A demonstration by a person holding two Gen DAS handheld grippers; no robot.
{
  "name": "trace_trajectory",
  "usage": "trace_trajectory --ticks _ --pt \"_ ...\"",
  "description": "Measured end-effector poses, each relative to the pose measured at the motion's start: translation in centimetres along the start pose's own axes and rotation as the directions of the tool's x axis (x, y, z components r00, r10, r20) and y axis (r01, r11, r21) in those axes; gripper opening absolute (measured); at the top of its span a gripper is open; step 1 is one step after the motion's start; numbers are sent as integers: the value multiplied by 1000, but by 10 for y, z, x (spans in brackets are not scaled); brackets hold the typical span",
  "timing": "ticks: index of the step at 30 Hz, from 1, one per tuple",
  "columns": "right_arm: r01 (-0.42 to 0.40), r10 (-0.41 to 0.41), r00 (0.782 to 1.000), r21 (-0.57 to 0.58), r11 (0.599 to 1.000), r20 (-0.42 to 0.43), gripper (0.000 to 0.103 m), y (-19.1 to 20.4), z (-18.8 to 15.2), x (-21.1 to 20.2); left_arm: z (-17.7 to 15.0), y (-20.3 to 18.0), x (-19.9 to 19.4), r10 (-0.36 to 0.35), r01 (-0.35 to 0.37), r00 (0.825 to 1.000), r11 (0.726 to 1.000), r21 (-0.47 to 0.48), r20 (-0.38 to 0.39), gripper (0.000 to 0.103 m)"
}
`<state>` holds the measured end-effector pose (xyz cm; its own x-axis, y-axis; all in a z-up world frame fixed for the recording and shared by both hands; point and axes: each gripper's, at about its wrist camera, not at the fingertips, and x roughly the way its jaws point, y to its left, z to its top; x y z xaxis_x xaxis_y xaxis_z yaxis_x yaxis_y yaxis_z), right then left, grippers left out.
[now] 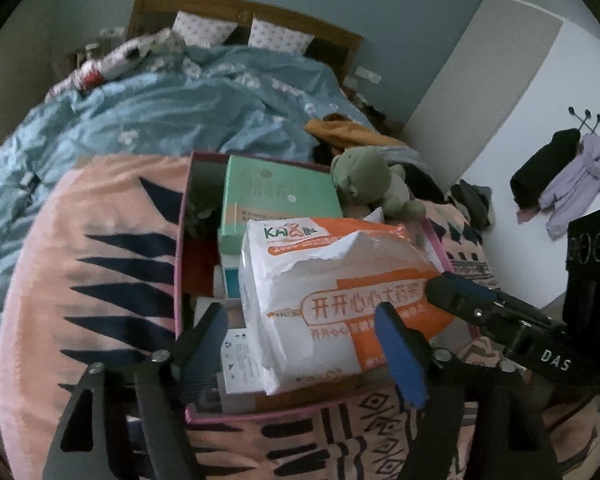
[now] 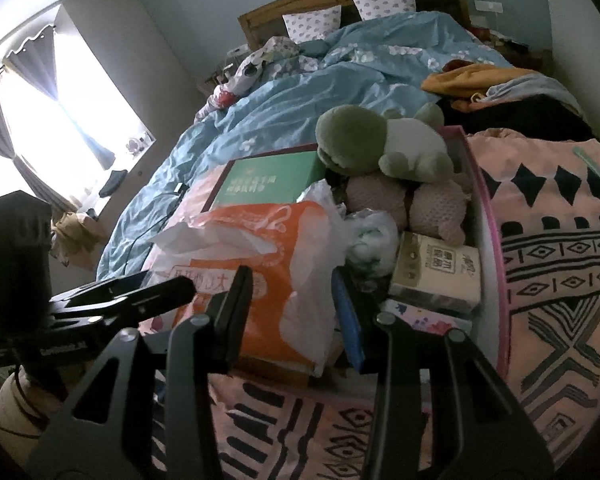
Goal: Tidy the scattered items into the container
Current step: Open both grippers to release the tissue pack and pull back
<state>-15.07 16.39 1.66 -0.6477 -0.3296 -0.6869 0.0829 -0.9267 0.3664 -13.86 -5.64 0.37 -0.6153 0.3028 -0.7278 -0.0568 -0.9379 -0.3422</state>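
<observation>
A pink-rimmed storage box (image 1: 181, 240) sits on a pink patterned blanket (image 1: 100, 264) on the bed. It is packed with a green carton (image 1: 276, 192), a green plush toy (image 1: 364, 176), a pink plush (image 2: 380, 200), a small printed pack (image 2: 436, 276) and more. On top lies a white-and-orange plastic bag (image 1: 320, 272). My left gripper (image 1: 300, 352) straddles the bag's near end; it is open and its pads stand off the bag. My right gripper (image 2: 292, 316) is shut on the bag (image 2: 268, 240) at its right side. The box rim (image 2: 494, 216) curves along the right.
A rumpled blue duvet (image 1: 160, 108) and two pillows (image 1: 204, 28) fill the far bed. Loose clothes (image 2: 460, 76) lie heaped behind the box. Coats (image 1: 556, 176) hang from wall hooks at the right. A bright curtained window (image 2: 40, 112) is on the left.
</observation>
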Motion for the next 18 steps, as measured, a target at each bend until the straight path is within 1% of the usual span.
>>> trace_trajectory --ticks 1,4,5,6,7,8,9,11,13,15,17,18 --pt "-1 1 1000 -5 1000 6 45 0 -1 -3 -2 -3 -4 9 -9 1000 1000 6 12 85" --pt "11 -10 1000 -32 999 21 51 5 -10 -15 -9 -10 -16 24 -25 999 1000 13 29 92" --pt "11 -10 999 -42 999 31 55 7 -14 -20 -12 -13 -19 33 -34 999 999 13 30 97" --pt "12 -10 999 -51 999 40 58 10 -18 -25 -15 -16 -23 36 -37 999 999 9 26 100" --pt "18 -15 999 -61 998 49 67 13 -23 -30 -19 -17 -28 29 -29 999 1000 -3 27 102" --pt "24 -19 998 -74 997 63 73 15 -28 -36 -23 -18 -32 22 -21 999 1000 -15 35 102" --pt "26 -20 997 -87 996 76 75 18 -34 -41 -28 -19 -38 25 -24 999 999 -25 39 102" --pt "46 -35 995 -118 992 89 88 23 -46 -50 -36 -21 -41 52 -51 998 998 -29 22 102" --pt "74 -62 994 -136 988 93 96 25 -59 -57 -48 -21 -44 57 -57 998 997 -55 6 102" --pt "88 -76 993 -148 985 87 97 27 -71 -61 -62 -21 -44 41 -43 999 996 -74 -34 103" --pt "99 -89 993 -150 984 75 102 28 -84 -64 -74 -25 -44 53 -57 997 996 -66 -63 103" --pt "97 -88 994 -149 984 66 102 27 -89 -66 -82 -27 -45 63 -67 996 995 -67 -70 103"
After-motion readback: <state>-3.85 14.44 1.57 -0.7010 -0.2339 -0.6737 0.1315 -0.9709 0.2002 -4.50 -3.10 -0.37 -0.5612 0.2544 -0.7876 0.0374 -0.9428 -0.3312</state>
